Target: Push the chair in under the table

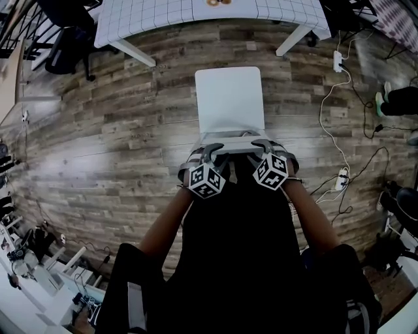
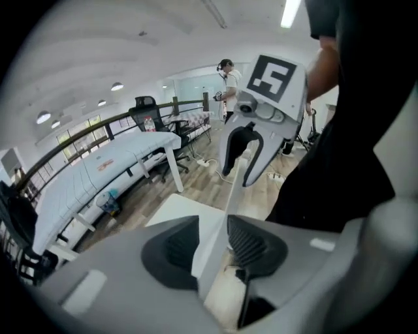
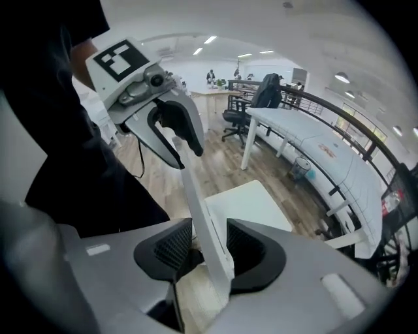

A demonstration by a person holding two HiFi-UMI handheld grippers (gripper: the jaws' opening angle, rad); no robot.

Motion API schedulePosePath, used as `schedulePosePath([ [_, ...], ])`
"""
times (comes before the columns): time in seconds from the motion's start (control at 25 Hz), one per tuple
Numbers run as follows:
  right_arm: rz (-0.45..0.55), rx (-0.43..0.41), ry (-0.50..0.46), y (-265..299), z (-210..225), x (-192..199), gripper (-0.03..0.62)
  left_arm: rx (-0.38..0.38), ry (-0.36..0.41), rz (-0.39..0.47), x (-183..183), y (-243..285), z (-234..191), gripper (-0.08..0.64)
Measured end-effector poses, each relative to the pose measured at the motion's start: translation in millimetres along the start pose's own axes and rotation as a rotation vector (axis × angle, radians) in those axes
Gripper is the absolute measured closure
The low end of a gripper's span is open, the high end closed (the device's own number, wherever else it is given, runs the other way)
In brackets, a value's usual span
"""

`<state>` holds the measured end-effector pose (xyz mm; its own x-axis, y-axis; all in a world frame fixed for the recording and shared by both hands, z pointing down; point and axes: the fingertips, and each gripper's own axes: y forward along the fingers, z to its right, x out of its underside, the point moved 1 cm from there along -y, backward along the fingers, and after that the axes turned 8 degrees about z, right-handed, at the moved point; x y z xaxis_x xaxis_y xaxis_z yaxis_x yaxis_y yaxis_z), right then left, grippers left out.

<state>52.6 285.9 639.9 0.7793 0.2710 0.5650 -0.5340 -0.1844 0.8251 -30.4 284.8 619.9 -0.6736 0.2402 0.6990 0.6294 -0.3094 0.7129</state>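
A white chair stands on the wood floor, its seat (image 1: pixel 230 101) facing the white gridded table (image 1: pixel 209 16) but apart from it. I stand behind its backrest, whose top edge (image 1: pixel 232 147) is a thin white strip. My left gripper (image 1: pixel 210 154) straddles the left part of that edge, open, with the backrest (image 2: pixel 235 189) between the pads (image 2: pixel 251 242). My right gripper (image 1: pixel 261 149) straddles the right part, open too, with a small gap on each side of the backrest (image 3: pixel 196 202). Each gripper view shows the other gripper further along the edge, the right gripper (image 2: pixel 241 171) and the left gripper (image 3: pixel 179 153).
Power strips (image 1: pixel 338 62) (image 1: pixel 341 177) and cables lie on the floor to the right. A black office chair (image 1: pixel 65 45) stands at the table's left end. Cluttered benches fill the lower left (image 1: pixel 39 274). A person (image 2: pixel 226 85) stands far off.
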Motion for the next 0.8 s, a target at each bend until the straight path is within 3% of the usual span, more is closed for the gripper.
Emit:
schedulePosePath([
  [0.12, -0.048, -0.03, -0.081, 12.4, -2.8, 6.0, 0.428, 0.041, -0.056, -0.05, 11.9, 11.2, 0.7, 0.402],
  [0.28, -0.093, -0.073, -0.126, 27.8, -11.0, 16.8, 0.428, 0.091, -0.042, -0.081, 16.8, 20.2, 5.3, 0.4],
  [0.44, -0.117, -0.084, -0.163, 38.9, -14.3, 21.9, 0.428, 0.127, 0.002, -0.109, 16.4, 19.8, 6.6, 0.403],
  [0.8, -0.158, -0.108, -0.194, 57.1, -15.6, 27.2, 0.428, 0.164, 0.112, -0.257, 44.4, 27.7, 16.9, 0.367],
])
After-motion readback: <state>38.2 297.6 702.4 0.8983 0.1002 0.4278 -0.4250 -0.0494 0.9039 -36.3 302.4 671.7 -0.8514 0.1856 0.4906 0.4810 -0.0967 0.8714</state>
